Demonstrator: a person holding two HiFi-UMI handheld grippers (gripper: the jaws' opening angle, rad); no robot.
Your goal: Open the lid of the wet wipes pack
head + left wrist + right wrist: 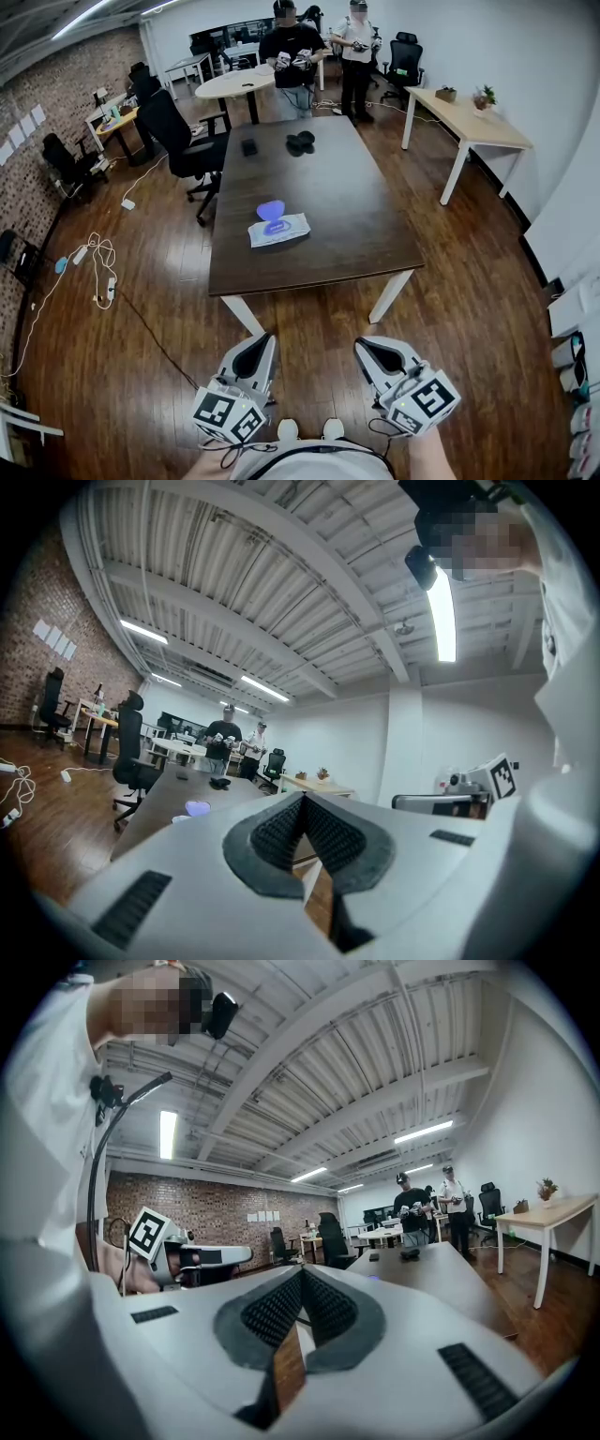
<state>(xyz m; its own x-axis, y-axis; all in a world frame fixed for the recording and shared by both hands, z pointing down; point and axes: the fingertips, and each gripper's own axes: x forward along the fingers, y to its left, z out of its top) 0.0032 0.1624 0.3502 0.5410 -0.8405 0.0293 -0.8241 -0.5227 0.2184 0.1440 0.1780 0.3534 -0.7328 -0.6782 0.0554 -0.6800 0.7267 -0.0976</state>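
The wet wipes pack (278, 230) is white and lies flat near the front half of a dark wooden table (356, 216). A blue-violet lid (271, 209) shows at its far side. In the left gripper view the pack's lid (197, 808) is a small violet spot far ahead. Both grippers hang close to the person's body, short of the table's near edge and well apart from the pack. My left gripper (262, 339) (303, 803) is shut with nothing in it. My right gripper (367, 345) (302, 1275) is shut and empty too.
Two black items (300, 142) and a small black slab (248, 147) lie at the table's far end. A black office chair (178, 141) stands at its left side. Two people (292, 52) stand beyond. A light-wood desk (469, 122) is at the right; cables (98, 267) lie on the floor at the left.
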